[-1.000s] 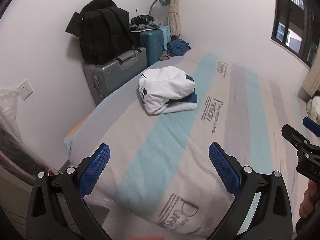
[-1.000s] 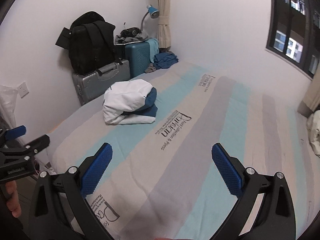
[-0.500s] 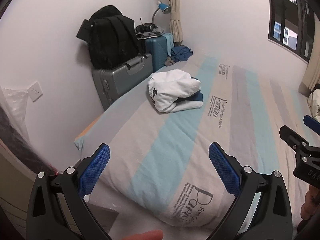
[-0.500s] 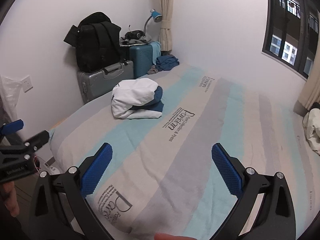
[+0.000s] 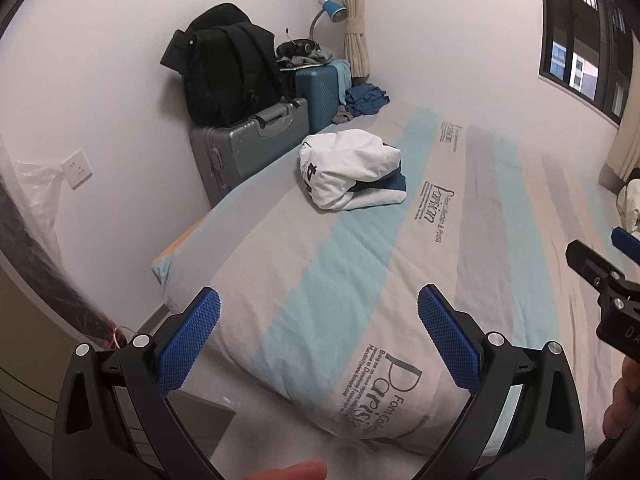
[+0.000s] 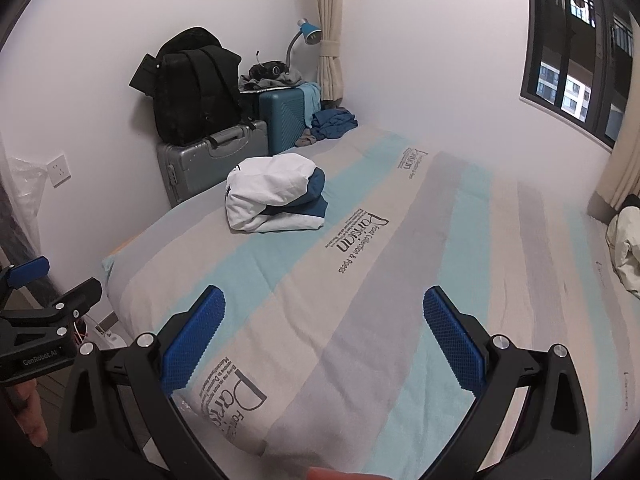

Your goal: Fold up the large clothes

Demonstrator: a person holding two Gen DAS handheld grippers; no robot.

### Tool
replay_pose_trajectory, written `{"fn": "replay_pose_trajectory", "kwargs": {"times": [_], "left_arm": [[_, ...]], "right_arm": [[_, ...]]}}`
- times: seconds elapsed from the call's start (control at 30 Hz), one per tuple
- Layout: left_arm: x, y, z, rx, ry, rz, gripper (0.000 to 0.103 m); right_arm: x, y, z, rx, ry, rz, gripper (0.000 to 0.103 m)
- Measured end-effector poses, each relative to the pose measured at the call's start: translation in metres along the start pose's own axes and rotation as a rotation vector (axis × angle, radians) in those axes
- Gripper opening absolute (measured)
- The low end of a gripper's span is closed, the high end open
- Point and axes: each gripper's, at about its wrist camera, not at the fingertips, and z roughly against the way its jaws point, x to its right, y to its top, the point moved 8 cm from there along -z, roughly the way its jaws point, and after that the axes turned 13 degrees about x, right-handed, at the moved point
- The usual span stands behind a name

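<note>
A folded white and dark blue garment (image 5: pixel 352 170) (image 6: pixel 274 194) lies on the striped bed (image 5: pixel 360 280) (image 6: pixel 400 280), toward its far left side. My left gripper (image 5: pixel 318 320) is open over the bed's near corner, well short of the garment, with nothing between its blue pads. My right gripper (image 6: pixel 324 320) is open too, over the near end of the bed and empty. Each gripper shows at the edge of the other's view, the right gripper (image 5: pixel 600 280) at the right and the left gripper (image 6: pixel 44 308) at the left.
A grey suitcase (image 5: pixel 248 148) with a black backpack (image 5: pixel 228 76) on top stands against the wall left of the bed. Behind it is a teal suitcase (image 5: pixel 320 88), a blue lamp (image 5: pixel 332 10) and a heap of blue clothes (image 5: pixel 366 100). A pale bundle (image 6: pixel 624 248) lies at the far right.
Both grippers have pulled back and up from the bed, so the garment looks farther off and the bed's near corner now shows. Both stayed open.
</note>
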Motion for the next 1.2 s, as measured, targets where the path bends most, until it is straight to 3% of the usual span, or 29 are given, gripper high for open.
{"fn": "replay_pose_trajectory", "kwargs": {"times": [0.73,1.2], "left_arm": [[0.006,0.004,0.007,0.022,0.01,-0.017,0.097],[0.008,0.01,0.001,0.021,-0.021,-0.005,0.097]], "right_arm": [[0.006,0.005,0.003,0.003,-0.001,0.015,0.096],[0.008,0.004,0.001,0.0,-0.004,0.013,0.096]]}}
